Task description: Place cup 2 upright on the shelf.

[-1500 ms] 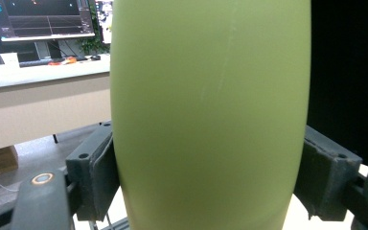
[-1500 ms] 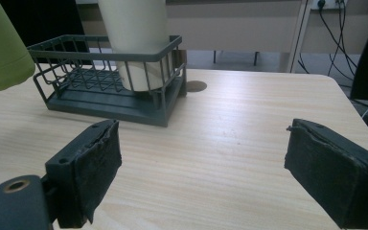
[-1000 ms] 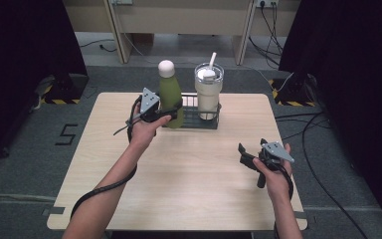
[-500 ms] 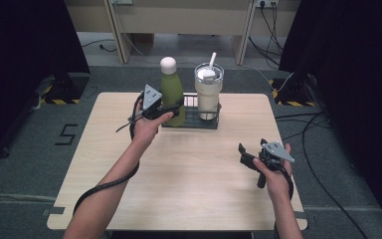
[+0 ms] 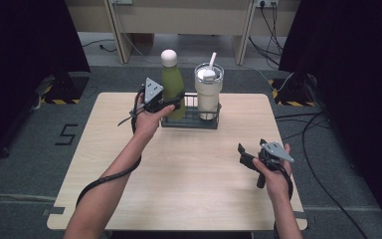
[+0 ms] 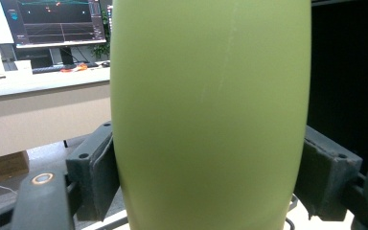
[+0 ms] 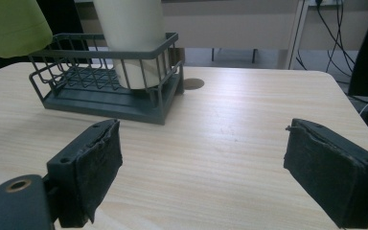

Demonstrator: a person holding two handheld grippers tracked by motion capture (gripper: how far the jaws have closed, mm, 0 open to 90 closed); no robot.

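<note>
A green bottle with a white cap (image 5: 172, 87) hangs at the left end of a dark wire basket (image 5: 189, 122), its base above the basket's rim. My left gripper (image 5: 173, 105) is shut on the bottle's lower body. In the left gripper view the bottle (image 6: 211, 110) fills the space between both pads (image 6: 98, 177). A white tumbler with a lid and straw (image 5: 209, 94) stands in the basket's right half. My right gripper (image 5: 245, 158) hovers low over the table's right front, open, holding nothing. In its own view the basket (image 7: 100, 103), tumbler (image 7: 134, 38) and bottle base (image 7: 9, 24) lie ahead.
The light wooden table (image 5: 189, 184) has bare room in the middle and front. A small round mark (image 7: 193, 84) sits on the tabletop beside the basket. Cables and desk legs lie on the floor behind the table.
My left gripper has lifted the green bottle upward out of the basket's left half. The right gripper has stayed where it was.
</note>
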